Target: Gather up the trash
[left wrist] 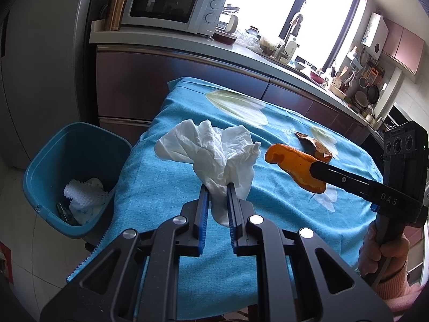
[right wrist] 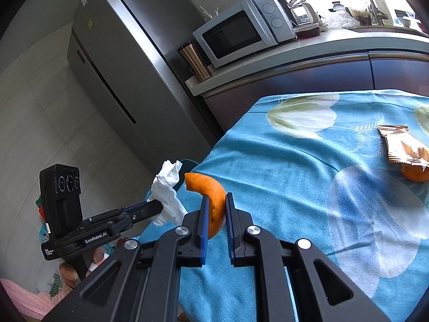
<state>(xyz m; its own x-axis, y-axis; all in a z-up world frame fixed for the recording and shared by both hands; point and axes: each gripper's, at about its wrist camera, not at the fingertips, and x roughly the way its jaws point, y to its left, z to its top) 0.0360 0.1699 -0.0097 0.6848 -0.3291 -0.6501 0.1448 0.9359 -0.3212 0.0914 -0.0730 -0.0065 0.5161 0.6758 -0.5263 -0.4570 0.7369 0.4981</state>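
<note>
My left gripper (left wrist: 217, 187) is shut on a crumpled white tissue (left wrist: 211, 150) and holds it above the left part of the blue tablecloth (left wrist: 161, 187). The tissue also shows in the right wrist view (right wrist: 166, 190), held by the left gripper (right wrist: 158, 206). My right gripper (right wrist: 215, 198) is shut on an orange peel (right wrist: 211, 196), lifted over the table's left edge. In the left wrist view the peel (left wrist: 292, 166) sits in the right gripper (left wrist: 313, 167). A blue trash bin (left wrist: 72, 177) stands on the floor left of the table, holding white trash.
A brown snack wrapper (right wrist: 402, 145) lies on the cloth (right wrist: 281, 174) at the right, with another orange peel piece (right wrist: 415, 174) beside it. A counter with a microwave (left wrist: 174, 5) and a copper tumbler (left wrist: 116, 5) runs behind the table. A grey fridge (right wrist: 112, 67) stands at left.
</note>
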